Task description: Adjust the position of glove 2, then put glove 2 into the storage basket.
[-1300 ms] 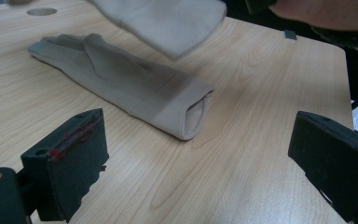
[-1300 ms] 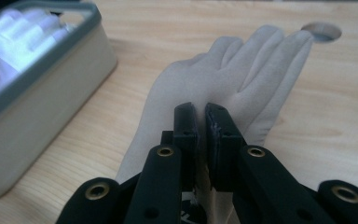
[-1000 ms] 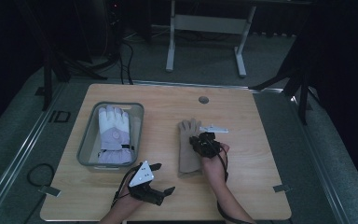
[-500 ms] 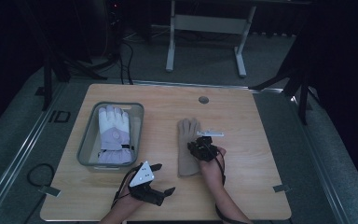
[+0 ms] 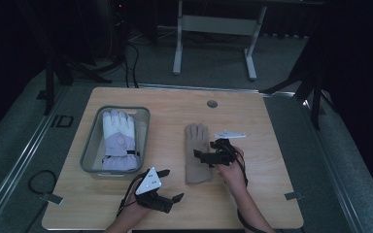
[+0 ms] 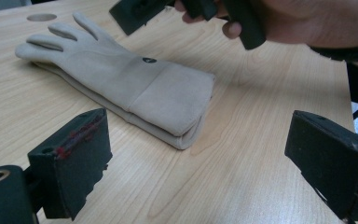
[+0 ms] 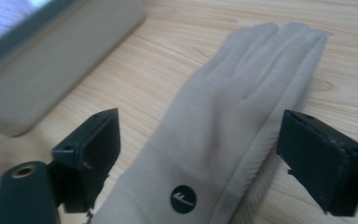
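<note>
A tan glove point(image 5: 196, 154) lies flat in the middle of the wooden table point(image 5: 272, 160), fingers pointing away from me. My right gripper point(image 5: 208, 151) hovers over its palm, open, with a jaw on either side of the glove point(image 7: 233, 102) in the right gripper view point(image 7: 205, 156). A round black logo point(image 7: 183, 199) marks the glove near the cuff. My left gripper point(image 5: 171, 185) stands open near the front edge, left of the cuff. In the left gripper view point(image 6: 200, 163) the folded cuff of the glove point(image 6: 121, 79) lies just ahead, with nothing between the jaws.
A grey bin point(image 5: 91, 145) at the left of the table holds a white and lavender glove point(image 5: 118, 141). The bin's wall point(image 7: 51, 60) shows close beside the tan glove. A round cable hole point(image 5: 212, 104) sits near the table's far edge.
My right gripper has shifted slightly left and toward me over the tan glove. The left gripper and the glove have not moved.
</note>
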Demonstrator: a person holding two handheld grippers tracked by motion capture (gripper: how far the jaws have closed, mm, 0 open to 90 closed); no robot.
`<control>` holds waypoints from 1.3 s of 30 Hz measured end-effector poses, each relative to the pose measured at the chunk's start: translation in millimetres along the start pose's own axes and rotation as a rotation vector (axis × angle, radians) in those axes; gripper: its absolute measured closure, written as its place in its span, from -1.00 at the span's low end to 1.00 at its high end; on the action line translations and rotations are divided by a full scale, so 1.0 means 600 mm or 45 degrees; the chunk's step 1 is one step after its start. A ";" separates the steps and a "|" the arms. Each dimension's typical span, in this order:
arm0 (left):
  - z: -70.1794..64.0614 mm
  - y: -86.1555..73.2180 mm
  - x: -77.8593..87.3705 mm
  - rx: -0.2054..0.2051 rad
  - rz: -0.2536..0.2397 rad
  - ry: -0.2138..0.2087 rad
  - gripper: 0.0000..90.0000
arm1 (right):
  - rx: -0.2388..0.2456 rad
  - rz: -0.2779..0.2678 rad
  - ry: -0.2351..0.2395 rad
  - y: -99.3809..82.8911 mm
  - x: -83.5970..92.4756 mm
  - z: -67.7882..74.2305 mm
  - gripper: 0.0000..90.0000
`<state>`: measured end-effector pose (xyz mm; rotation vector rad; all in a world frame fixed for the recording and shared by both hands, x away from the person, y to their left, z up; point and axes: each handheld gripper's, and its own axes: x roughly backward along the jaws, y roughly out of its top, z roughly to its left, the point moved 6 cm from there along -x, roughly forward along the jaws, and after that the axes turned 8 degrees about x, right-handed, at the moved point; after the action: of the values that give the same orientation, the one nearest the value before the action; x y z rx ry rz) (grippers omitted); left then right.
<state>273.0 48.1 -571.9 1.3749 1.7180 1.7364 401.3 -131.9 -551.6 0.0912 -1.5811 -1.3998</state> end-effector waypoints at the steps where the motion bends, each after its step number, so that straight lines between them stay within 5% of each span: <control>1: -0.001 0.000 -0.001 -0.001 0.002 0.004 -0.85 | 0.045 -0.007 0.032 0.000 0.006 0.001 -0.70; 3: -0.002 0.001 -0.004 0.004 0.012 -0.002 -0.85 | 0.090 -0.047 0.087 0.002 0.013 0.001 -0.68; 7: -0.002 0.004 -0.009 0.027 0.051 -0.004 -0.82 | 0.246 -0.063 0.068 -0.001 0.025 -0.005 -0.68; 12: 0.004 0.009 -0.014 0.074 0.056 -0.020 -0.81 | 0.214 -0.044 0.118 -0.006 0.043 -0.013 -0.68; 20: 0.007 0.007 -0.031 0.075 0.142 -0.065 -0.78 | 0.172 -0.070 0.159 -0.008 0.055 -0.029 -0.67; 29: 0.004 0.019 -0.062 -0.048 0.215 -0.064 -0.67 | 0.171 -0.025 0.204 -0.004 0.046 -0.038 -0.74; 35: -0.004 0.034 -0.083 -0.165 0.272 -0.101 -0.65 | 0.205 -0.014 0.119 0.015 0.019 -0.064 -0.51; 39: -0.011 0.041 -0.103 -0.209 0.313 -0.121 -0.58 | 0.153 0.019 0.098 0.029 -0.009 -0.081 -0.37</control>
<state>306.5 -9.9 -572.8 1.6194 1.3712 1.8583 446.2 -157.4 -548.4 0.2023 -1.5977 -1.2743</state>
